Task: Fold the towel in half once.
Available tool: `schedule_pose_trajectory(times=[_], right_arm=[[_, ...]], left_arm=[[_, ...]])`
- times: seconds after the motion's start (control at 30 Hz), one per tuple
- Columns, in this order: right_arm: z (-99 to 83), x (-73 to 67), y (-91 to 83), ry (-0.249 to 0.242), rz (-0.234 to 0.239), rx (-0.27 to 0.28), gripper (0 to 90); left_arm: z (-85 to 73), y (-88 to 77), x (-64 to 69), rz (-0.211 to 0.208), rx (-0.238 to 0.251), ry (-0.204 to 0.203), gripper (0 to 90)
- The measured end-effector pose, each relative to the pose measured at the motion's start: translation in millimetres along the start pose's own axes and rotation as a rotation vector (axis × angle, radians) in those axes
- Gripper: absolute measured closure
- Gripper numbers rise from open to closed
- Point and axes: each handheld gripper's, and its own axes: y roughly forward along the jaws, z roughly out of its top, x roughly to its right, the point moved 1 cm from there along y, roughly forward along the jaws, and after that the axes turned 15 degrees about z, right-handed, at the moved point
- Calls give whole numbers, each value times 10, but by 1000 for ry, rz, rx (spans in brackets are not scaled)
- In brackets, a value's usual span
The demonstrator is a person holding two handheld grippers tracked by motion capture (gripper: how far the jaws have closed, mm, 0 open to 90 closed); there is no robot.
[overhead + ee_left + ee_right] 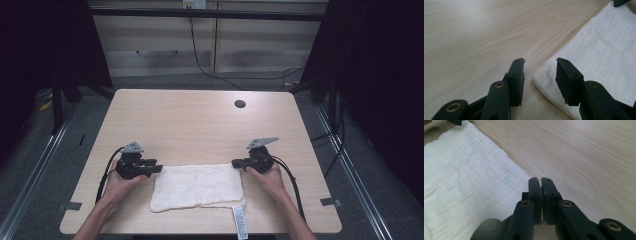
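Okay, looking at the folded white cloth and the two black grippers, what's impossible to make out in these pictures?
- Printed label at the folded white cloth's near edge, high view: lettering too small, its end cut by the picture's bottom edge.
- Right gripper, right gripper view: jaws shut at the cloth's corner; whether a bit of fabric is pinched, the jaws hide.
- Left gripper, left gripper view: its body cut off by the bottom edge.

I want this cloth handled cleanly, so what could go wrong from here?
The left gripper is open with its fingers straddling the white cloth's corner; closing now may pinch just one layer. The right gripper is shut with nothing between its fingers, so that end stays loose. The label overhangs the table edge and could snag.
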Motion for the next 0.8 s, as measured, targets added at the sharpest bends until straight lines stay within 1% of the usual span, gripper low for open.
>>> schedule_pose_trajectory(times=[0.03, 0.07, 0.13, 0.17, 0.2, 0.23, 0.3, 0.33, 0.37, 0.4, 0.43, 0.53, 0.57, 0.6, 0.63, 0.77, 0.8], right_arm=[[-1, -1, 5, -2, 0, -1, 868], [0, 0, 10, -6, 0, -2, 868], [0, 0, 19, -3, 1, -3, 867], [-1, 4, 21, -3, 0, -3, 867], [-1, 4, 21, -3, 0, -3, 867], [-4, 10, 25, -3, 3, 0, 867], [-3, 8, 27, 1, 2, -3, 866], [-3, 7, 31, 2, 5, 0, 866], [-3, 5, 31, 2, 4, 0, 867], [-2, 4, 31, 1, 4, 1, 865], [-2, 3, 30, 0, 2, 0, 863], [-6, 0, 34, 1, -2, -5, 861], [-6, 0, 34, 1, -2, -5, 861], [-8, 1, 41, 0, 0, -5, 863], [-7, 2, 41, -1, -3, -7, 864], [-2, -2, 28, 1, -2, -3, 864], [6, 0, 4, 3, -5, 7, 864]], left_arm=[[-7, 14, -6, 3, -5, -3, 575], [-13, 38, -24, -10, -1, -22, 560], [-19, 55, -28, 1, -6, -11, 560], [-25, 66, -21, -9, -9, -7, 561], [-25, 66, -21, -9, -9, -7, 561], [-30, 68, 7, 2, -7, 20, 568], [-29, 71, 32, -6, -7, 33, 582], [-28, 70, 42, 4, -7, 49, 593], [-27, 69, 48, -3, -11, 51, 609], [-31, 67, 58, -12, -13, 59, 650], [-34, 63, 76, -3, -10, 76, 661], [-37, 51, 125, 21, -9, 132, 733], [-37, 51, 125, 21, -9, 132, 761], [-38, 47, 147, 15, -14, 148, 790], [-38, 45, 164, 23, -11, 148, 802], [-35, 42, 180, 16, -14, 142, 845], [-33, 48, 153, 2, -17, 122, 848]])
